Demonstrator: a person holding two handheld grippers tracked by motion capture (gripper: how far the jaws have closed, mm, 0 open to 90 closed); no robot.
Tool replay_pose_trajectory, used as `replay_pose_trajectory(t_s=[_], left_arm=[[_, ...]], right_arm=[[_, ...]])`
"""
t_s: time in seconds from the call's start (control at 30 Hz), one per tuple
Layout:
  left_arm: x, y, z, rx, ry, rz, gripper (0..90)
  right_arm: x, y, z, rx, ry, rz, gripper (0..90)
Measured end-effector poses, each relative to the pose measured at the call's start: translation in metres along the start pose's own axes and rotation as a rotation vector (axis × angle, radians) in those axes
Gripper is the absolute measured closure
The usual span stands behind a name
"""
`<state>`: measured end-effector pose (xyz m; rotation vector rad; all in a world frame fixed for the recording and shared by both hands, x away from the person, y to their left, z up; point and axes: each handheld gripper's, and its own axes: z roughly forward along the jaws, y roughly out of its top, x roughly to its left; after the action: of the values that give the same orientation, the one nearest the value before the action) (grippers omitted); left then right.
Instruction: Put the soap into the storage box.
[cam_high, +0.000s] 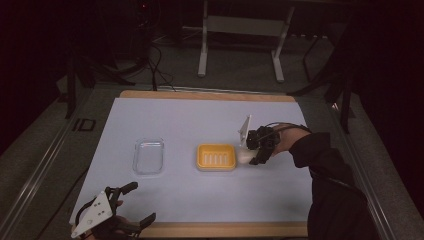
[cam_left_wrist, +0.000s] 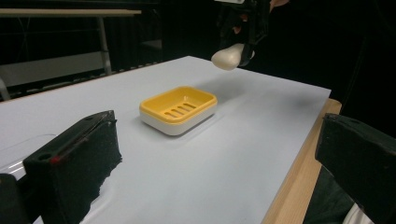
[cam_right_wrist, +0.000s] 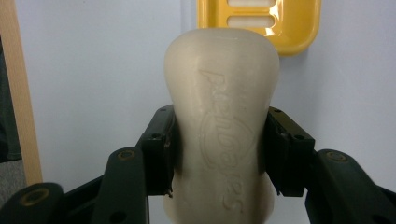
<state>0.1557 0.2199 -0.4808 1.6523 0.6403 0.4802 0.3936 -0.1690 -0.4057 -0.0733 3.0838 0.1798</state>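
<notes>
1. Nearest the high camera: left gripper at the near left corner of the desk, on the near edge of the white sheet. Jaws spread wide, nothing between them. In the left gripper view its two black jaws stand far apart at the bottom corners of the frame.
2. Right gripper comes in from the right, a dark sleeve behind it. Its jaws pinch a cream soap bar by the waist, one pad on each long side.
3. Soap bar position: clear of the desk, just right of the soap dish in the high view. In the left gripper view the bar hangs in the air beyond the dish, not touching it.
4. Writing: raised lettering is moulded along the face of the bar, with a round emblem at mid length. The letters run upside down in the right gripper view and are too soft to read with certainty.
5. Soap dish: yellow slotted tray in a white base, empty, near the centre of the sheet.
6. Clear plastic lid or tray lies flat to the left of the dish, well apart from it.
7. "ID" is marked on the dark surface left of the desk's far left corner.
</notes>
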Motion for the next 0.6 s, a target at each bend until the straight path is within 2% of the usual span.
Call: replay_pose_trajectory(t_s=[0.17, 0.6], left_arm=[[0.000, 0.000, 0.000, -0.005, -0.001, 0.001, 0.1], [0.000, 0.000, 0.000, -0.001, -0.001, 0.002, 0.1]], right_arm=[[-0.003, 0.008, -0.001, 0.008, 0.001, -0.012, 49.6], [-0.007, 0.027, -0.002, -0.030, 0.001, -0.051, 49.6]])
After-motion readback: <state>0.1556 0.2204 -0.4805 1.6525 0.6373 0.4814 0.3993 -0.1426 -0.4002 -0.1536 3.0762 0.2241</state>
